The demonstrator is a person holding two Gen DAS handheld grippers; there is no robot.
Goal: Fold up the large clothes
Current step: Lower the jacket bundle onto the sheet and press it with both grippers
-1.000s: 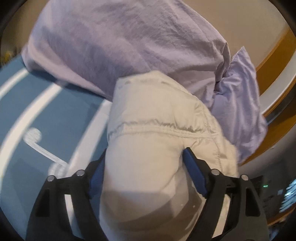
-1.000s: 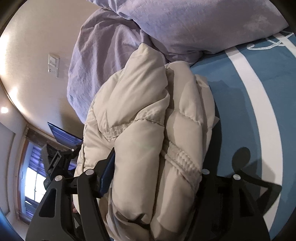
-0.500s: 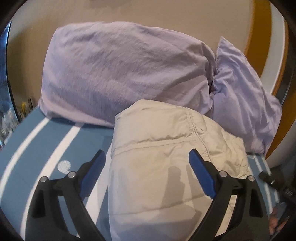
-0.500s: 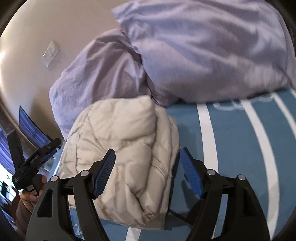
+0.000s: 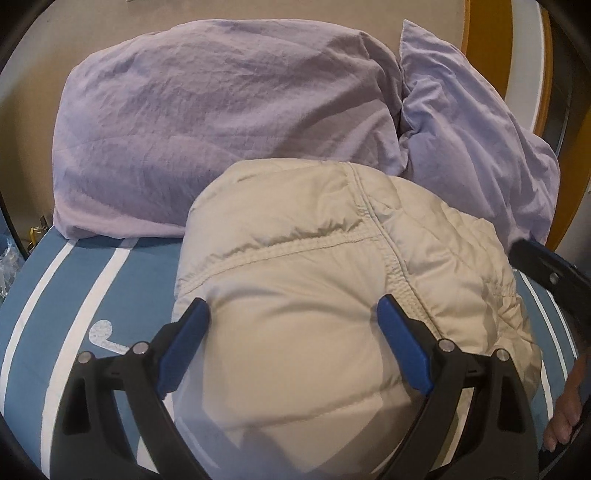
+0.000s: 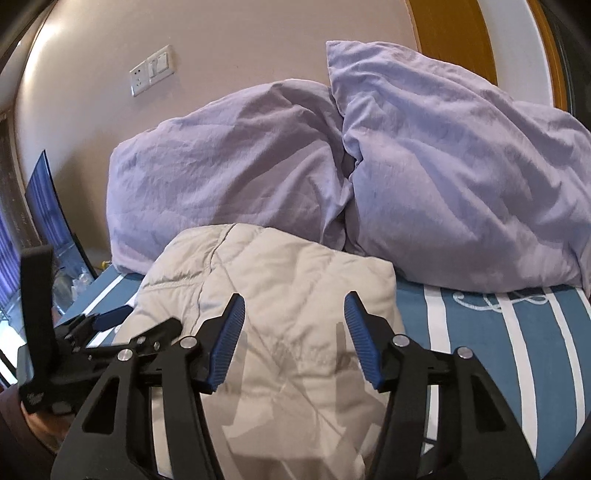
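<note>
Landmark: bed (image 6: 535, 332), covered in a blue sheet with white stripes.
Pillows: two lilac pillows (image 5: 221, 122) (image 6: 461, 177) at the head of the bed, side by side and touching, leaning on the wall.
Wall: plain beige wall (image 6: 240, 40) behind the bed head.
Switch plate: white socket and switch (image 6: 152, 75) on the wall above the pillows.
Trim: orange-brown wooden frame (image 6: 450, 33) beside the bed head.
Screen: dark monitor (image 6: 44, 206) off the bed's side.

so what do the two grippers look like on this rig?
Both the left gripper and the right gripper have black plastic arms with cut-out slots and silver pivot screws, ending in blue fingers. The right one's blue pads are finely ribbed. No cables show.
</note>
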